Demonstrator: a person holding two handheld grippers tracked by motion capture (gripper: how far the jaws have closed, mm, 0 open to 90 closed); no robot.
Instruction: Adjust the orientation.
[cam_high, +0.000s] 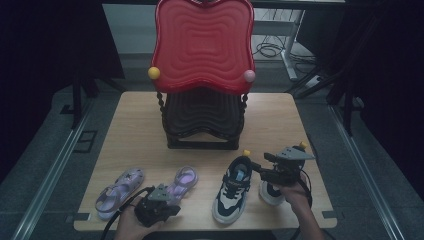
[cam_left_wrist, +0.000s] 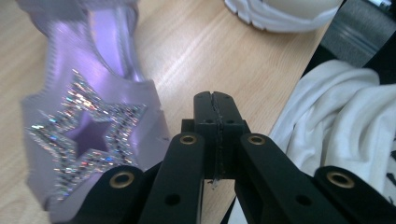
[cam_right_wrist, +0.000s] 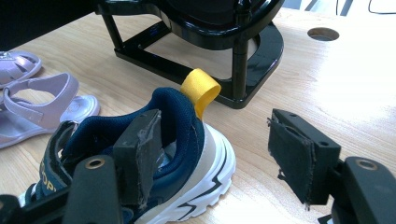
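Two purple sandals lie at the front left of the wooden table (cam_high: 140, 125): one (cam_high: 118, 190) farther left, the other (cam_high: 183, 179) beside my left gripper (cam_high: 172, 209). That gripper is shut with nothing in it; its own view has its closed tips (cam_left_wrist: 215, 100) just right of the sandal's glitter star (cam_left_wrist: 88, 130). A navy and white sneaker (cam_high: 232, 189) with a yellow heel loop (cam_right_wrist: 201, 88) stands front right. My right gripper (cam_high: 257, 165) is open at its heel: one pad (cam_right_wrist: 140, 149) sits inside the collar, the other (cam_right_wrist: 292, 158) outside. A second sneaker (cam_high: 270, 194) lies partly under the right hand.
A two-tier rack stands mid-table, its red wavy tray (cam_high: 202, 42) above a black one (cam_high: 202, 117); its black base (cam_right_wrist: 196, 60) lies close behind the sneaker. A white garment (cam_left_wrist: 336, 116) hangs at the table's near edge. A round hole (cam_right_wrist: 323, 33) marks the tabletop.
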